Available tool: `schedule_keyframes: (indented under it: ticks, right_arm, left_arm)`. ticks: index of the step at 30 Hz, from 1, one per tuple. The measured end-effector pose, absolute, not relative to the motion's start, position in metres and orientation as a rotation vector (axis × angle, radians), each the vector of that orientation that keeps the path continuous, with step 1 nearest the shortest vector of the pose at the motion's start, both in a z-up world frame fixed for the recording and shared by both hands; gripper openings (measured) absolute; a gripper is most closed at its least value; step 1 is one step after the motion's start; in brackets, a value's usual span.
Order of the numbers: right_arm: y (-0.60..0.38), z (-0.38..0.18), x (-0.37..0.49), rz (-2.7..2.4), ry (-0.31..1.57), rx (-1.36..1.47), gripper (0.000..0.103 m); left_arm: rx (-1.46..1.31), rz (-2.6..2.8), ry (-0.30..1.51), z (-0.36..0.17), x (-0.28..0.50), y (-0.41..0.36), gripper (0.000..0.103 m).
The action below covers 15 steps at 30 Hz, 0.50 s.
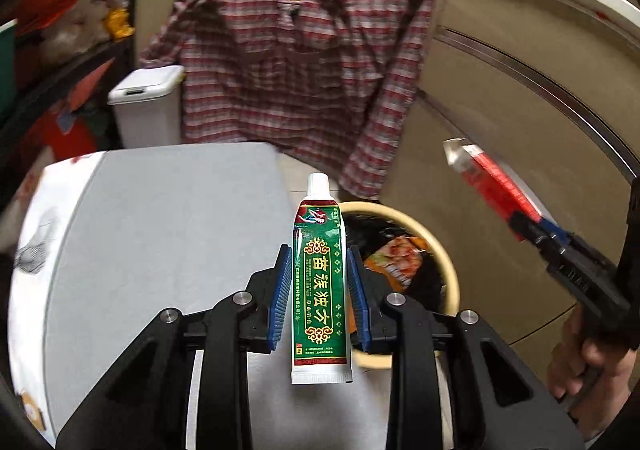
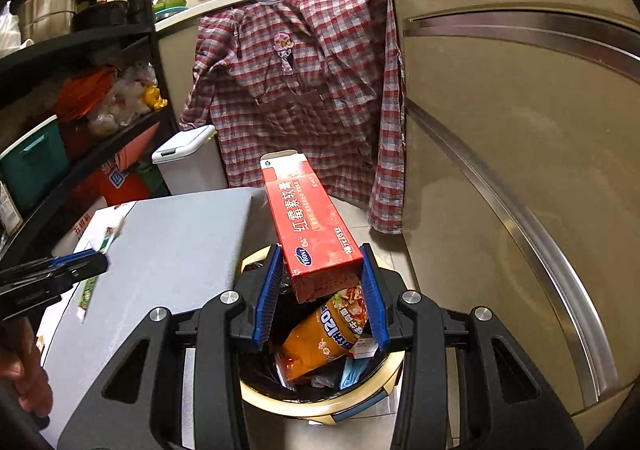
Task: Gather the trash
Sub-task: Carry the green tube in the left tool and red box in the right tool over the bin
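My left gripper is shut on a green and white ointment tube, held upright above the edge of a grey box lid. It also shows in the right wrist view at the left. My right gripper is shut on a red carton and holds it over a round cream trash bin lined with a black bag. The bin holds an orange snack wrapper and other packets. In the left wrist view the bin sits right of the tube and the red carton hangs beyond it.
A plaid shirt hangs over the counter edge behind the bin. A white lidded bin stands beside black shelves full of bags and boxes. Beige cabinet doors close in the right side.
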State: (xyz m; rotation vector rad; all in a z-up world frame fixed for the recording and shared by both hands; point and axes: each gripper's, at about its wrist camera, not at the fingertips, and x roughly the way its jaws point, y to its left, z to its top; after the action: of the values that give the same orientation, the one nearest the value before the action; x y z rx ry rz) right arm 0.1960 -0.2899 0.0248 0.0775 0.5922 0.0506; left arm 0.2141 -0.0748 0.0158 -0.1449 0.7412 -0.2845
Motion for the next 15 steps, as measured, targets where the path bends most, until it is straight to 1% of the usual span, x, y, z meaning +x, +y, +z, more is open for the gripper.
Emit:
schedule_keyframes:
  ticks: [8,15]
  right_arm:
    - [-0.299,0.017,0.207,0.038,0.617,0.089,0.039]
    - [-0.304,0.012,0.216,0.024,0.63,0.107,0.039]
  left_arm:
    - [-0.104,-0.341,0.761,0.016,0.244,-0.125,0.028]
    - [-0.087,-0.352,0.779,0.01,0.259,-0.146,0.028]
